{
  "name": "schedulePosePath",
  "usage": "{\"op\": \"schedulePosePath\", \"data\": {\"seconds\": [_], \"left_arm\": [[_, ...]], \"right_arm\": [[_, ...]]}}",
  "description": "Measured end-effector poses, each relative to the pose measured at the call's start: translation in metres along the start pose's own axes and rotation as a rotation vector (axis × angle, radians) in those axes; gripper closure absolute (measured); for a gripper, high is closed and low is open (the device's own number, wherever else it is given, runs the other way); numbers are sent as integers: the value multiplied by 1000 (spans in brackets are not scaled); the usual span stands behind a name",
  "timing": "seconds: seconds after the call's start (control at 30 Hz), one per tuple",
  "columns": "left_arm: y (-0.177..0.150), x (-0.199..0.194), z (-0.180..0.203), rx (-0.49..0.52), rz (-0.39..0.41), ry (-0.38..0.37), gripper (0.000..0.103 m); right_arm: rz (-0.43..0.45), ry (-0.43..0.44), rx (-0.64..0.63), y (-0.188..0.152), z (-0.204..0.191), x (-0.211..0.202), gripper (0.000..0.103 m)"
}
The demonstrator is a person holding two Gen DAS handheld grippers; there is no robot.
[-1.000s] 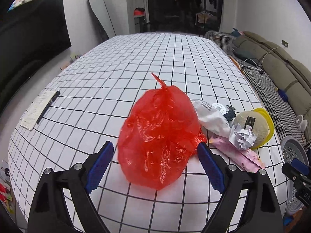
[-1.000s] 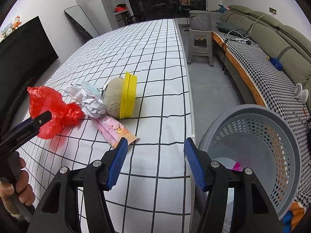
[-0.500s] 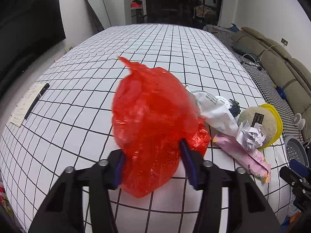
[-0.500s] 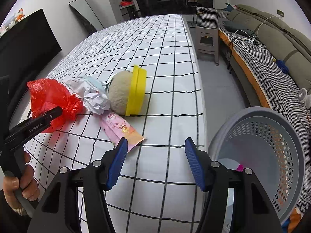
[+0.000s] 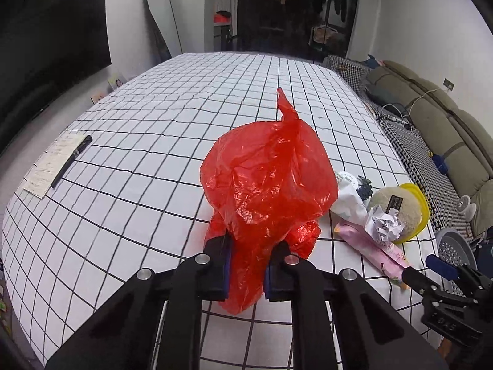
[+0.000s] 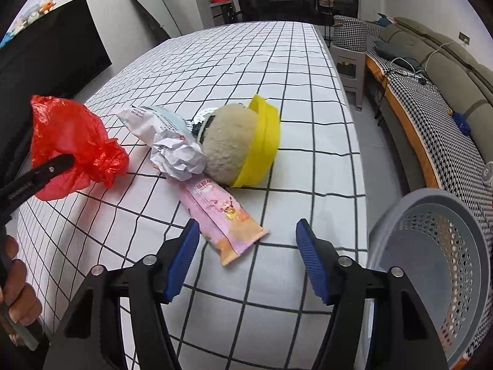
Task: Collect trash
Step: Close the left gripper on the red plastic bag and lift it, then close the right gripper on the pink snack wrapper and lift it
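My left gripper (image 5: 246, 265) is shut on a crumpled red plastic bag (image 5: 268, 178), which bulges up above the checked tablecloth; the bag also shows in the right wrist view (image 6: 67, 145). My right gripper (image 6: 245, 259) is open and empty, just short of a pink snack wrapper (image 6: 222, 215). Beyond it lie a crumpled white paper ball (image 6: 178, 157), a white pouch (image 6: 148, 120) and a beige plush with a yellow rim (image 6: 243, 148). A grey perforated waste basket (image 6: 437, 265) stands off the table's right edge.
A notepad with a black pen (image 5: 58, 160) lies at the table's left edge. A sofa (image 5: 431, 123) runs along the right wall with a small stool (image 6: 348, 58) before it. A dark TV (image 5: 52, 46) is at the left.
My left gripper has closed from wide open onto the red bag and lifted it. My right gripper has moved closer to the pink wrapper, still open.
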State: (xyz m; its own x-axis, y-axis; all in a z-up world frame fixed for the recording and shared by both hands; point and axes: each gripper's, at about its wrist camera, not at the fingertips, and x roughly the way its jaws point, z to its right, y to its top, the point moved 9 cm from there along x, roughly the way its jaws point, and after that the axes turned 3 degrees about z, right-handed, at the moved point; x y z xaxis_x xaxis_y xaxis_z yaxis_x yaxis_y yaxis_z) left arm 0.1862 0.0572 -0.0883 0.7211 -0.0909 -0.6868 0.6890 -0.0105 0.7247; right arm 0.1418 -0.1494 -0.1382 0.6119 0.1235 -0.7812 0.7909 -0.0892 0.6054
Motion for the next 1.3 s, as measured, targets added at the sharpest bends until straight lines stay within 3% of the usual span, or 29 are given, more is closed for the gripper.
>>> {"op": "schedulePosePath", "data": {"seconds": [0.6, 0.77, 0.9, 1.3], "left_arm": [[3, -23, -31, -59, 44, 28, 88], [1, -26, -33, -64, 45, 21, 88], [-2, -27, -35, -70, 43, 17, 88], [-7, -44, -33, -66, 68, -12, 88]], "right_arm": [[-31, -54, -129, 9, -36, 38, 41], [-19, -52, -169, 7, -51, 36, 58], [-7, -53, -194, 2, -60, 31, 67], [47, -21, -132, -2, -61, -7, 71]]}}
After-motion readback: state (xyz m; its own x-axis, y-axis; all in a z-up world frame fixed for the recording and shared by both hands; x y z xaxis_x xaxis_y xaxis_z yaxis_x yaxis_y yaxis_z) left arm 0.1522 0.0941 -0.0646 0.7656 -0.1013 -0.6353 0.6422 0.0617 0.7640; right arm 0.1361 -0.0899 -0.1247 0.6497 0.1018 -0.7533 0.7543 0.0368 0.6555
